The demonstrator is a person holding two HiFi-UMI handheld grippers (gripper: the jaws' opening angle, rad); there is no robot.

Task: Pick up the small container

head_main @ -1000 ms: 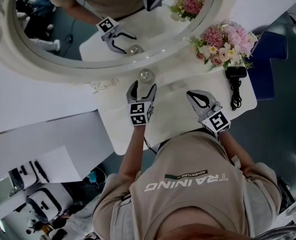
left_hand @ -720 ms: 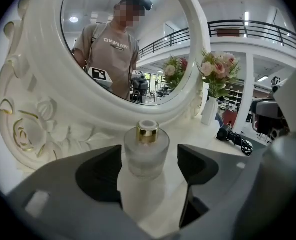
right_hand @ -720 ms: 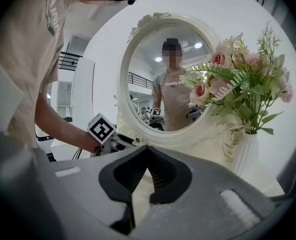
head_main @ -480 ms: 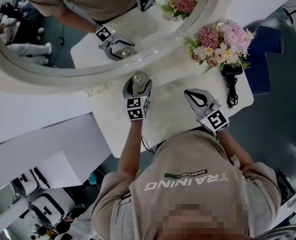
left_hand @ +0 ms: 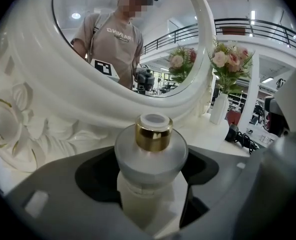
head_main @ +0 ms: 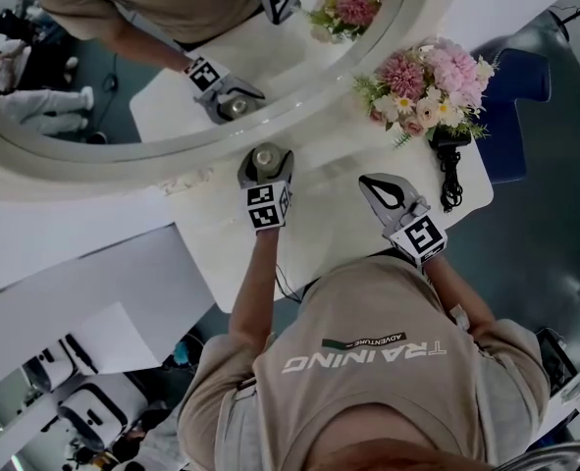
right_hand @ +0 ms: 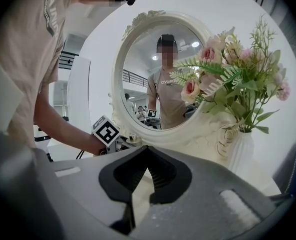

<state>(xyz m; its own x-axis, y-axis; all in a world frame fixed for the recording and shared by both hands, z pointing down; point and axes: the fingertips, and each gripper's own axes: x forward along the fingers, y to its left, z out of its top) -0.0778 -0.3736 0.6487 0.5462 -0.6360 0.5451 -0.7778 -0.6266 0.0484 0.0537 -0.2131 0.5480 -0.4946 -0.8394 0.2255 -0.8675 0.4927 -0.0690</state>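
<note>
My left hand-held gripper [head_main: 267, 165] has its jaws closed in against the lower body of the small container [left_hand: 151, 159], one jaw on each side. The container stands upright, its long axis vertical, with the gold collar [left_hand: 154, 132] and white mouth pointing straight up and the wide frosted shoulder sitting above the jaw line. It is right at the foot of the carved white mirror frame [head_main: 123, 135], at the far side of the counter [head_main: 319, 224]; I cannot tell whether its base is on the surface or just clear of it. The left forearm reaches out nearly straight toward the mirror, with the marker cube facing up. My right hand-held gripper [head_main: 373, 184] is empty, with its jaw tips brought together. It hangs over the middle of the counter, angled toward the mirror, elbow bent, well apart from the container. Beyond it a bunch of pink flowers [head_main: 429, 77] stands in a white vase [right_hand: 240, 151], with a black corded device [head_main: 448, 155] just beside.
</note>
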